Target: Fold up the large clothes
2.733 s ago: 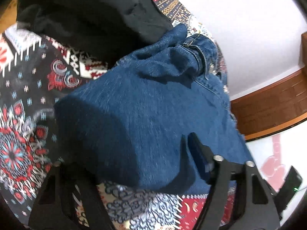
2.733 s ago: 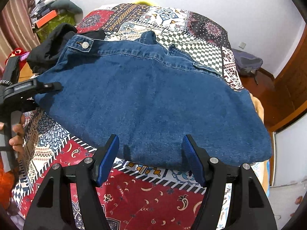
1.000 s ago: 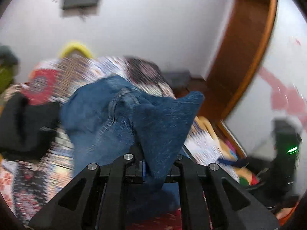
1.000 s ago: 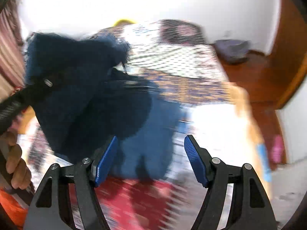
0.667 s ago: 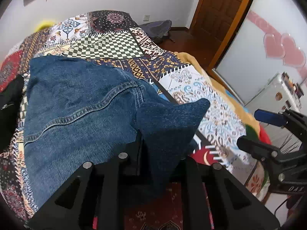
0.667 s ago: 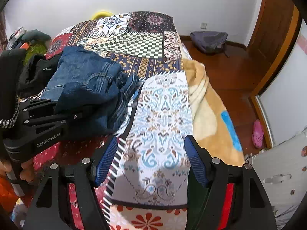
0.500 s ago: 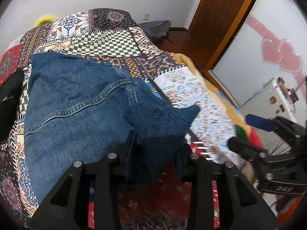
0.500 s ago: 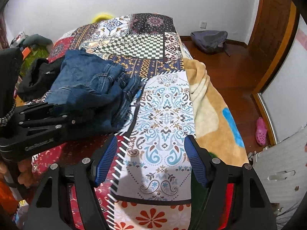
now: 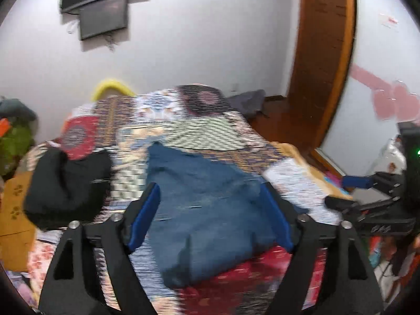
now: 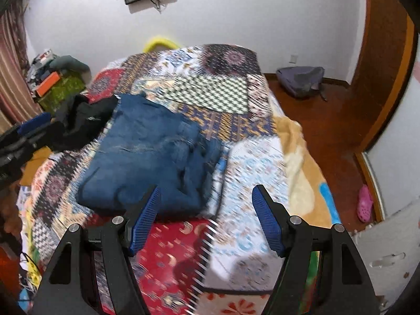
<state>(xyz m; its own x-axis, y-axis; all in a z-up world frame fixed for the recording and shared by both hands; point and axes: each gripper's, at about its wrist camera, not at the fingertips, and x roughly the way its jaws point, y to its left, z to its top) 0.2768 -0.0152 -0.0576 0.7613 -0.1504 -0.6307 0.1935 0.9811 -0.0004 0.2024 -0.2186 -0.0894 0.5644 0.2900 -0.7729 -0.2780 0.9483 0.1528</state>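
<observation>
No readable writing, one black garment [image 10: 84,120] far left on bed [image 10: 246,157], one folded denim piece [image 10: 147,155] mid-bed, left gripper [image 9: 210,215] jaws just opened, empty, right gripper [image 10: 207,220] jaws apart, empty

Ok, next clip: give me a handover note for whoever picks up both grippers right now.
Left gripper: open, jaws have just been opening, nothing pinched; the denim lies below them on the bed.
Right gripper: open, empty, over the patchwork bedspread.
Denim garment: folded into a compact bundle on the bedspread, its right edge bunched and uneven.
Black garment: crumpled in a heap left of the denim, not yet folded.
Done: denim folded and released.
Left: probably tidy the denim's bunched edge, then fold the black garment.
</observation>
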